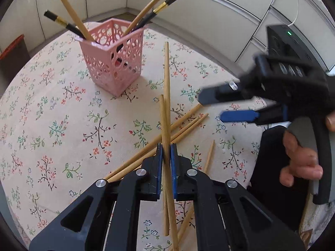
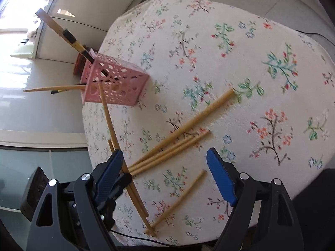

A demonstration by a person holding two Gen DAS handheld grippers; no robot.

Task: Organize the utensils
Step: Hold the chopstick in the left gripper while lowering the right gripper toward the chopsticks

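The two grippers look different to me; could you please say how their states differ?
The left gripper is shut on a pair of wooden chopsticks; the right gripper is open and holds nothing. The left one points toward the pink basket; the right one hovers over the loose chopsticks. Both have blue pads.

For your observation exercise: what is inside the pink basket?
The pink basket holds two wooden chopsticks and two black gold-banded chopsticks, leaning outward. Their lower ends and the basket floor are mostly hidden behind the perforated walls.
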